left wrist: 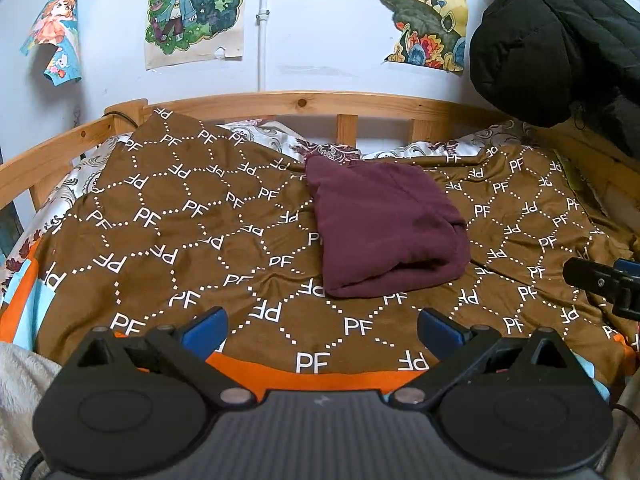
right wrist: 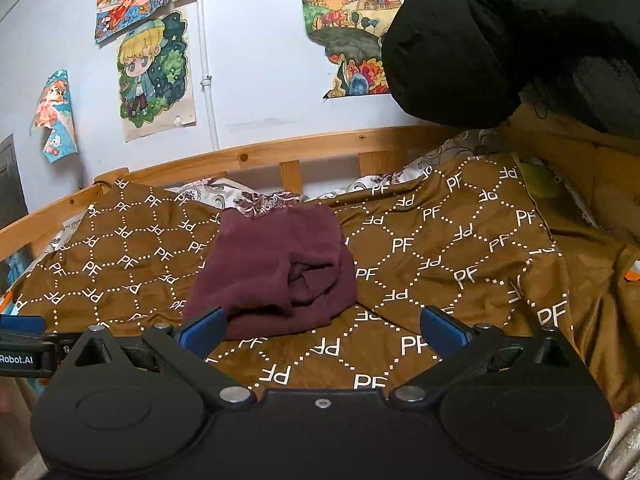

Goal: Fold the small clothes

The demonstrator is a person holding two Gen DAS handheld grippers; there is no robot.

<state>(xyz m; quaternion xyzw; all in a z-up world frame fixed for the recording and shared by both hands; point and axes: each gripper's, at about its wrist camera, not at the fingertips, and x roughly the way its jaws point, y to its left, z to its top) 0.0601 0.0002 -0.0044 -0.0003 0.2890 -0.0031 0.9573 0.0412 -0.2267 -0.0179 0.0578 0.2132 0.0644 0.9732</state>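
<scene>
Left wrist view: left gripper [left wrist: 322, 326] jaws spread, empty, short of maroon garment [left wrist: 384, 228], already bundled mid-blanket [left wrist: 160, 240]. Right gripper [right wrist: 322, 326] also spread, empty, left fingertip at the hem. Judgement: pinch both near corners evenly, fold away, flatten the bulge.

— What is the garment [left wrist: 384, 224] like?
— It is a small, dark maroon piece of soft, fleecy cloth, folded into a thick bundle.

— Where does it lie?
— It lies flat on the brown patterned blanket [left wrist: 180, 240], near the middle of the bed and toward the wooden rail.

— How do its edges look?
— The near edge is rolled and rounded; from the right wrist view the layers [right wrist: 308, 280] gape open, showing inner creases.
</scene>
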